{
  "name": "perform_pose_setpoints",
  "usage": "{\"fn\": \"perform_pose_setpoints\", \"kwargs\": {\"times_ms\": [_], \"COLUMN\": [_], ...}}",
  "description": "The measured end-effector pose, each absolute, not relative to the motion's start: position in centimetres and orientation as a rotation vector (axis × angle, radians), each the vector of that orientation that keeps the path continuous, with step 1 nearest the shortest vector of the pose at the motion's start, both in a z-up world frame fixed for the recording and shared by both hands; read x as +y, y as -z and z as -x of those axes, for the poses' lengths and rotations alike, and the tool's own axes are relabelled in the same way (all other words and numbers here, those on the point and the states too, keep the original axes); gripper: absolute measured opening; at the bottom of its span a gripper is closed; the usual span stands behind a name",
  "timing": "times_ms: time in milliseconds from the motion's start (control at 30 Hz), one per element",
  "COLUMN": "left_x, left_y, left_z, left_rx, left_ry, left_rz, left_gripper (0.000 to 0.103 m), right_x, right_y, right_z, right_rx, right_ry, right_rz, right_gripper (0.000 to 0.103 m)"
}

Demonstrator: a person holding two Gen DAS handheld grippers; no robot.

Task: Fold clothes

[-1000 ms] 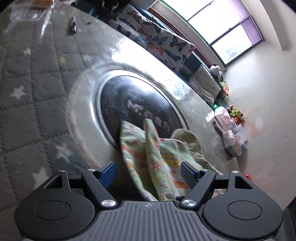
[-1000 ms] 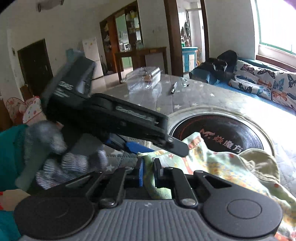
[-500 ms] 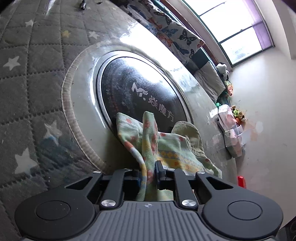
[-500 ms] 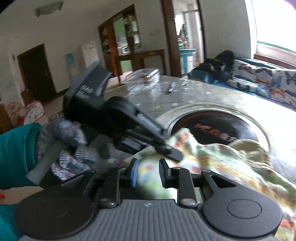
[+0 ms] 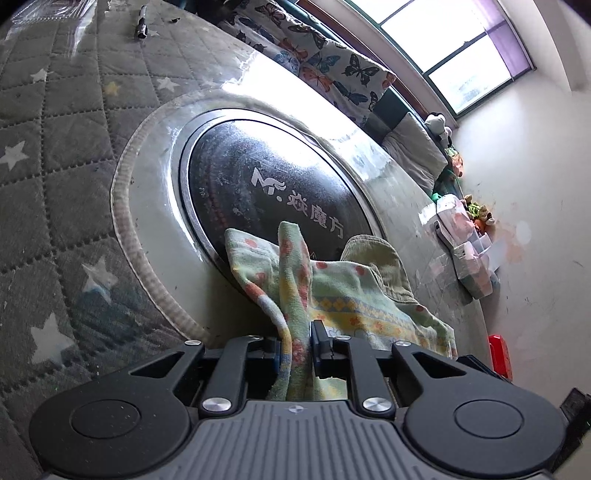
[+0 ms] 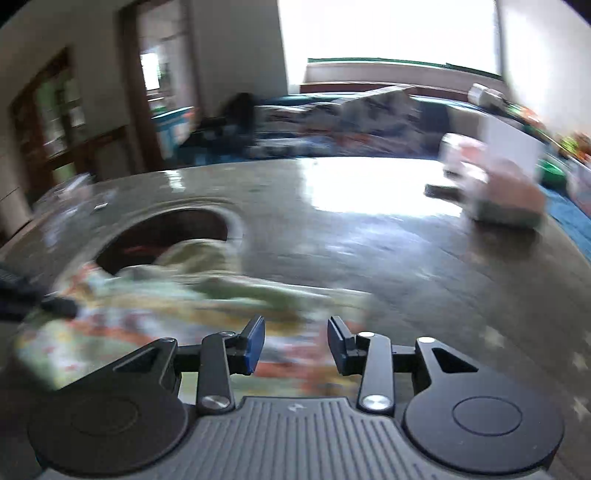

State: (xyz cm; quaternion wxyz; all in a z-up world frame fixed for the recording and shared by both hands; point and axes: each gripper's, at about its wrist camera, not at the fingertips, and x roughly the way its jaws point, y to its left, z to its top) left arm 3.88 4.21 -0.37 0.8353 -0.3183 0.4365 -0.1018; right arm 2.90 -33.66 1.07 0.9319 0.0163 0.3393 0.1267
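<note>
A pale green patterned garment (image 5: 343,295) with orange and yellow motifs lies crumpled on the round table, partly over the black glass centre disc (image 5: 266,184). My left gripper (image 5: 295,343) is shut on a bunched fold of that garment, the cloth rising between its fingers. In the blurred right wrist view, my right gripper (image 6: 295,341) is open just above the garment (image 6: 177,291), with nothing pinched between its pads. An olive corduroy piece (image 5: 373,251) lies under the patterned cloth.
A grey quilted star-print cover (image 5: 48,155) lies over the table's left part. A pen (image 5: 142,27) and clear plastic lie at the far edge. A pink-white box (image 6: 495,192) stands on the table's right side. Beyond is a butterfly-print sofa (image 5: 325,62).
My left gripper closed on the garment's fold half a second ago and still holds it. My right gripper let go of the cloth, opened, and swung to the right, blurring its view.
</note>
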Motion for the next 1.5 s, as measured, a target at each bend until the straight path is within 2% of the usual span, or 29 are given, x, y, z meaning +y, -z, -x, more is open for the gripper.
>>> {"fn": "perform_pose_setpoints", "kwargs": {"times_ms": [333,367,467,633,933,1100,1200,1267,1367,1500], "left_x": [3.3,3.2,2.8,1.7,-4.1,-7.6,-7.6,-7.3,-7.0,-6.4], "left_y": [0.0,-0.1,-0.4,-1.9,-6.6,-7.3,-7.0,-6.8,-6.5,-5.9], "left_z": [-4.0,-4.0,-4.1,-4.2,-6.3,-7.8,-8.1,-8.2,-8.4,-8.7], "left_rx": [0.921,0.919,0.915,0.878,0.789,0.785,0.795,0.801,0.810,0.824], "left_ry": [0.217,0.216,0.208,0.222,0.357,0.390,0.374,0.362,0.342,0.318], "left_rz": [0.599,0.587,0.550,0.507,0.387,0.347,0.341,0.337,0.331,0.323], "left_gripper": [0.016,0.016,0.014,0.010,0.009,0.009,0.009,0.009,0.009,0.009], "right_x": [-35.4,-35.2,-34.9,-35.4,-39.3,-42.4,-43.1,-43.5,-43.5,-42.6], "right_y": [1.2,1.2,0.9,-0.3,-4.5,-4.9,-3.6,-2.2,-0.3,1.0], "right_z": [-4.4,-4.4,-4.1,-3.0,-0.8,-1.0,-1.0,-1.1,-1.5,-2.2], "right_rx": [0.717,0.716,0.708,0.671,0.542,0.564,0.596,0.631,0.673,0.700], "right_ry": [-0.280,-0.285,-0.291,-0.285,-0.186,-0.123,-0.128,-0.148,-0.178,-0.217], "right_rz": [-0.141,-0.141,-0.146,-0.180,-0.170,-0.204,-0.234,-0.290,-0.348,-0.364], "right_gripper": [0.037,0.028,0.013,0.005,0.000,0.000,0.007,0.021,0.031,0.036]}}
